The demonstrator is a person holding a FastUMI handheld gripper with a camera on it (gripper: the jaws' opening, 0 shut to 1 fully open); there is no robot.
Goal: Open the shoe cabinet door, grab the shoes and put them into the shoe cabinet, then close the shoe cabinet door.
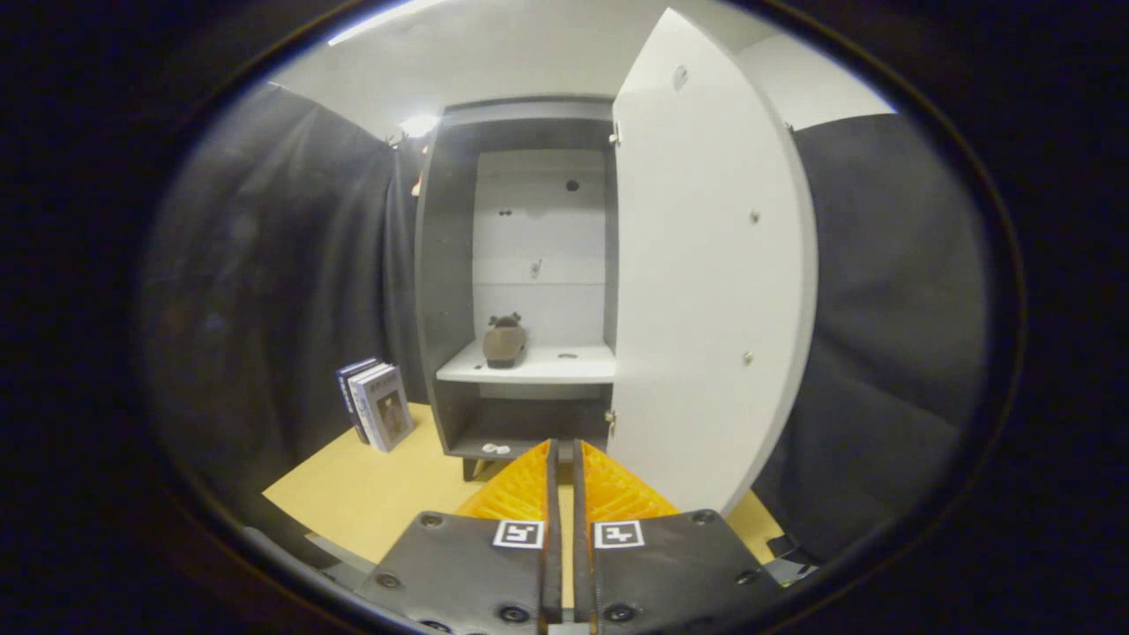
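Beyond the empty, nearly closed fingers [565, 454], the rigid-looking cabinet door [706, 265] stands open, likely swinging lightly if pushed at its free edge.

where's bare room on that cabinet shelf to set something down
The shelf is bare right of the shoe, up to the open door. Its left end is crowded. The gripper, fingers closed and empty, sits before the cabinet.

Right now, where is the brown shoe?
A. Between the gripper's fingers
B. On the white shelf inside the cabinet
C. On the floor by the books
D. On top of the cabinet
B: the shoe sits on the white shelf inside the cabinet, past the open door; the gripper has its fingers closed together, holding nothing.
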